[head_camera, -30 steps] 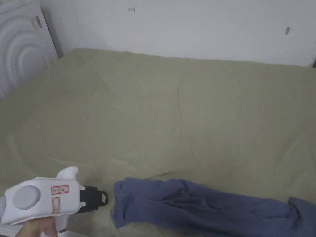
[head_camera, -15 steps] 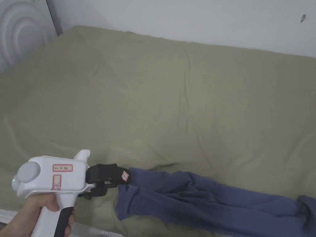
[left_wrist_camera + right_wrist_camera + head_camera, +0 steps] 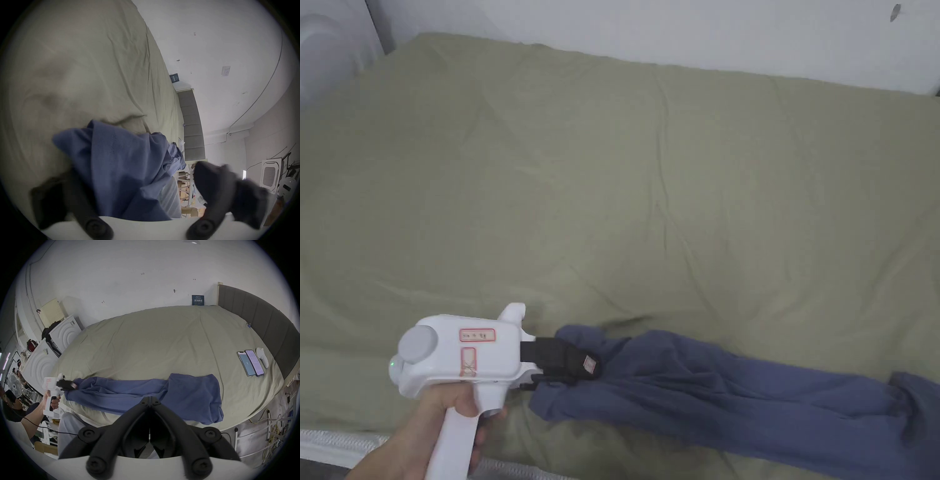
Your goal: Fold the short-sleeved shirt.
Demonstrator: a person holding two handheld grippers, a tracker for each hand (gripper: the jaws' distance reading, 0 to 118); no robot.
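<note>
A blue short-sleeved shirt lies bunched in a long strip along the near edge of an olive-sheeted bed. My left gripper, a white handle in a hand, reaches the shirt's left end. In the left gripper view its jaws stand wide apart and blurred, with the blue cloth lying between them. The right gripper view has the shirt stretched across the bed and the left gripper at its far left end. My right gripper hovers above the bed's near edge, jaws together, holding nothing.
Two phones and a white controller lie on the bed near a grey padded headboard at the right. White appliances stand past the bed's left end. A white wall runs behind.
My left gripper has moved right and forward from the bare sheet onto the shirt's left end. The head camera has tilted down. The shirt's left corner has lifted slightly.
</note>
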